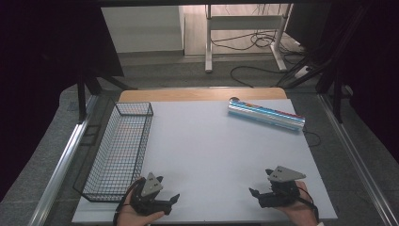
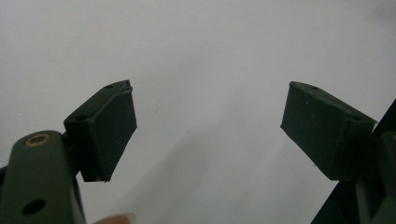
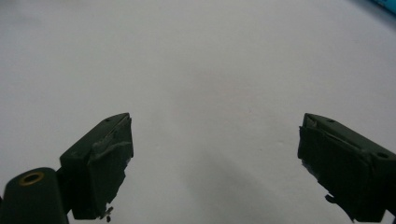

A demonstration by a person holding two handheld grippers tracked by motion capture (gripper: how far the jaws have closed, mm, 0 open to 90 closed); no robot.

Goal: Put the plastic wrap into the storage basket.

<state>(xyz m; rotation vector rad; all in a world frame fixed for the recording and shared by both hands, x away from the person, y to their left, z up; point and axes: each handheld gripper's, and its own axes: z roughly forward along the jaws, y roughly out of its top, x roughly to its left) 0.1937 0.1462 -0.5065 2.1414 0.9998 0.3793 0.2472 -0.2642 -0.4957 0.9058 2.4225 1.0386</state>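
- Grippers sat at the near edge of the white table point(image 1: 207, 150), well apart from each other.
- I noted the left gripper point(image 1: 175, 197) beside the near end of the wire basket point(image 1: 123, 146); jaws spread, nothing between them.
- I noted the right gripper point(image 1: 252, 193) at the near right; jaws spread wide, nothing between them.
- Shiny foil roll point(image 1: 266, 114) lay on its side at the far right of the table, well apart from both grippers, untouched.

Left gripper point(image 2: 208, 133) jaws stood wide apart, nothing between; white table point(image 2: 210, 46) beneath; fingertip point(image 2: 116, 218) at bottom edge
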